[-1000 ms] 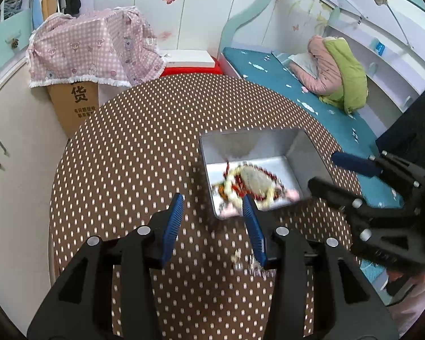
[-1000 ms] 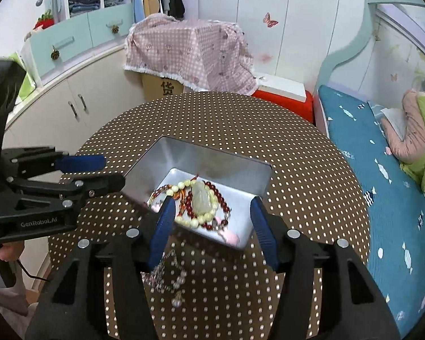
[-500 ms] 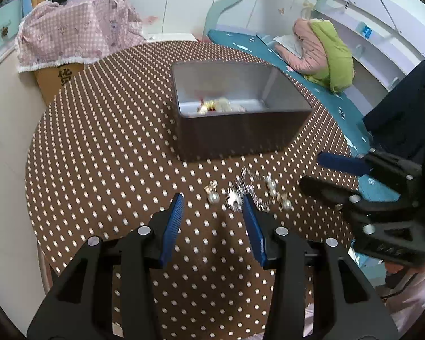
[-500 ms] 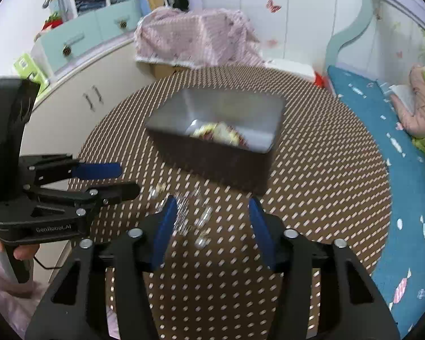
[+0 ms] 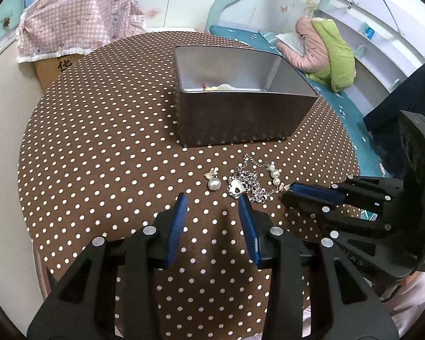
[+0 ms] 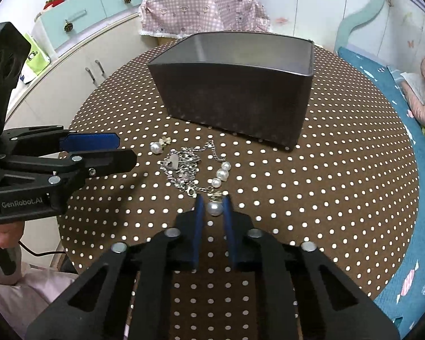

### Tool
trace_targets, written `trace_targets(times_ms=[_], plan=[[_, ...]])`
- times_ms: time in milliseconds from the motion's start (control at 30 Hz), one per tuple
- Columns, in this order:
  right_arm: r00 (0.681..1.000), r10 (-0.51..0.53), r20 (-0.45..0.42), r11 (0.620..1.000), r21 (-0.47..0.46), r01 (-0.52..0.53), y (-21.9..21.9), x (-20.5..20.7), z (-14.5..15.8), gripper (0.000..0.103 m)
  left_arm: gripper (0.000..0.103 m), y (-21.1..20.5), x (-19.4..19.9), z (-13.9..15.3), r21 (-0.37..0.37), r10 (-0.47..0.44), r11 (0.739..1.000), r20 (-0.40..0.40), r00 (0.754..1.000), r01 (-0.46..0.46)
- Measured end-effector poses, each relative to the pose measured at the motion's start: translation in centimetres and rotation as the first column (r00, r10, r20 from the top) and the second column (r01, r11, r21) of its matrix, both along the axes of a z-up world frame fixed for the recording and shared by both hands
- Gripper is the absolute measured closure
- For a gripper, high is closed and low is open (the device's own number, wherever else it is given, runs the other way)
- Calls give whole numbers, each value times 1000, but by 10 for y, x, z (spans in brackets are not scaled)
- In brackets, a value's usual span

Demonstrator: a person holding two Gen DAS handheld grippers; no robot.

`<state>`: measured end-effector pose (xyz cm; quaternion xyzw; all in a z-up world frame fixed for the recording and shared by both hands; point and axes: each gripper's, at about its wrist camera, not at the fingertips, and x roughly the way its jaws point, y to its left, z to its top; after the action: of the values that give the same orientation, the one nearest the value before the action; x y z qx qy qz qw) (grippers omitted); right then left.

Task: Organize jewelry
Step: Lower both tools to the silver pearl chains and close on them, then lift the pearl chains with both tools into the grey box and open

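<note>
Pearl earring (image 6: 214, 208): on dotted table (image 6: 340, 175), clamped btwn right gripper (image 6: 213, 201) pads, chain tangle (image 6: 188, 170) just beyond; left gripper (image 5: 212, 199) closing on nothing, farther off; tin (image 6: 235, 96) behind.

A dull brushed-metal tin (image 5: 240, 119) sits on dotted cloth (image 5: 104, 153) beside glossy pearls (image 6: 222, 174) and a shiny silver chain (image 6: 184, 170)

**Where the things lie on the table**

The tin box (image 6: 235, 90) stands on the round table (image 6: 340, 184). Before it lie a chain bracelet (image 6: 189, 167) and, to its left, a pearl earring (image 6: 157, 146). Behind the table stands a covered carton (image 6: 204, 8); a bed (image 6: 405, 119) is at right.
</note>
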<state>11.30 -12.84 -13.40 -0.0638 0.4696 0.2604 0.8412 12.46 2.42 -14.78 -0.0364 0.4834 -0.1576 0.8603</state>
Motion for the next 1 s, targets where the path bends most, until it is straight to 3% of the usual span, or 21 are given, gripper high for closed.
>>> trace_targets(times_ms=[300,433,733,1000], plan=[[999,-34,17,999,15,34,-16,4,9,93,77,-12,19,-11,23,2,1000,-12,1000,-2],[997,-67,25,998,11,67,-26,10,11,93,91,-17,23,-16,46,2,999,-24,1000,-1],[995,-91,36,996,18,90,-32,13,14,93,92,-15,22,-15,47,8,999,-8,1000,-8],[992,-89,86,996,35,86,-32,20,33,93,92,-9,16,3,40,23,999,35,999,-25]])
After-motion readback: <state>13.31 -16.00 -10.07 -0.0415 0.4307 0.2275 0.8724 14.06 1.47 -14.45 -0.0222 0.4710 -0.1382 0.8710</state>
